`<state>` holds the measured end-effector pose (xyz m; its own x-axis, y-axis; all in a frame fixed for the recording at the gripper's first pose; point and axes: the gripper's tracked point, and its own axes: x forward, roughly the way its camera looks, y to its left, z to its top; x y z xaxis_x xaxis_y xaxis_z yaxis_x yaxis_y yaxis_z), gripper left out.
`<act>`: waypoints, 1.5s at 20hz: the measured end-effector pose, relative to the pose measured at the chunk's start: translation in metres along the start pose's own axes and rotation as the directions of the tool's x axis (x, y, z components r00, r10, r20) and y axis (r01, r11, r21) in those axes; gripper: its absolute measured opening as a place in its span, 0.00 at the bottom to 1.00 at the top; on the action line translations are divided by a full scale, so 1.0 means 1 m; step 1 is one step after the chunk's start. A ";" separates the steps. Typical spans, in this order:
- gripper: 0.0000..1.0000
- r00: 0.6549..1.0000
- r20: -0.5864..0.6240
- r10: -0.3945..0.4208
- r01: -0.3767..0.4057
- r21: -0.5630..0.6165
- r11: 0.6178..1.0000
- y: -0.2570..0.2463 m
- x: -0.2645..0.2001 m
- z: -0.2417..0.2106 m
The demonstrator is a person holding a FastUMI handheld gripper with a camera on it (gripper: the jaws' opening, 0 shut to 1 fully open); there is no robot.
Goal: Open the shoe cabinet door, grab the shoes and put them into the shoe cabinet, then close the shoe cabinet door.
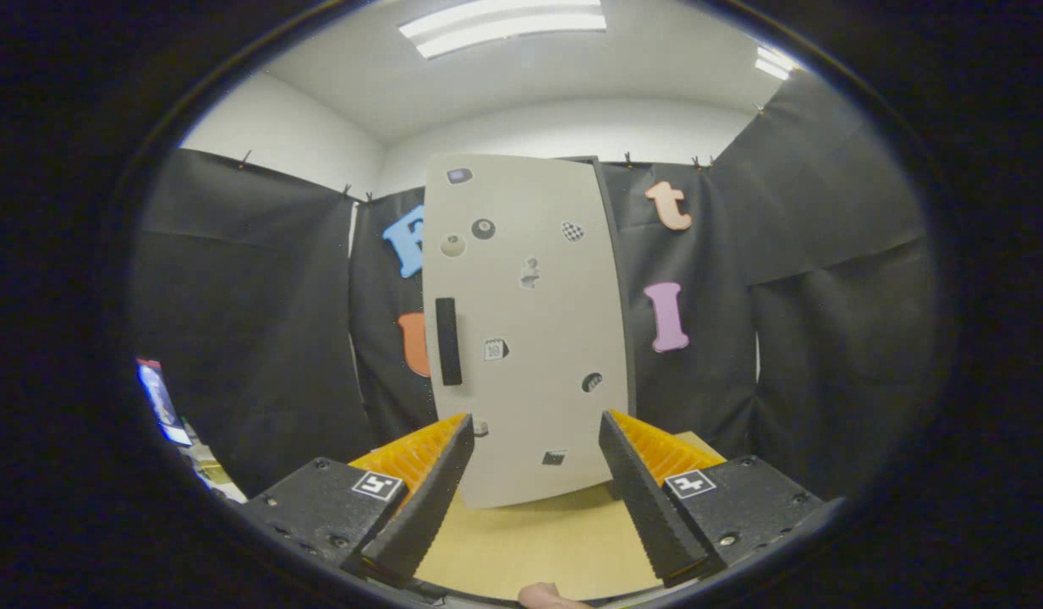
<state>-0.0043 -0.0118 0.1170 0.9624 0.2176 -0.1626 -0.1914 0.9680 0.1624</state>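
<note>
The shoe cabinet (529, 330) stands upright on a light wooden tabletop (538, 541), straight ahead of the fingers. Its pale grey door is shut and carries several small stickers. A black vertical handle (448, 341) sits near the door's left edge. My gripper (536, 436) is open, with nothing between its black ribbed fingers (428, 491). The fingertips frame the lower part of the door, with some distance between them and it.
Black cloth walls close in the booth behind and on both sides of the cabinet. A person's fingertip (548, 597) shows at the table's near edge below the fingers. Some coloured clutter (170, 406) lies at the far left.
</note>
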 end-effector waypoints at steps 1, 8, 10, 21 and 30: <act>0.98 1.000 -0.007 -0.030 0.030 -0.016 0.999 -0.006 -0.003 -0.001; 0.98 0.996 0.038 -0.080 0.083 -0.065 0.994 -0.009 -0.017 0.006; 0.98 0.996 0.044 -0.075 0.078 -0.070 0.995 -0.006 -0.022 0.007; 0.98 0.996 0.034 -0.084 0.087 -0.076 0.993 -0.012 -0.026 0.001; 0.98 0.986 0.062 -0.157 0.162 -0.091 0.982 -0.030 -0.028 0.004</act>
<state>-0.0243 -0.0476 0.1206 0.9906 0.0546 -0.1251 -0.0495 0.9978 0.0442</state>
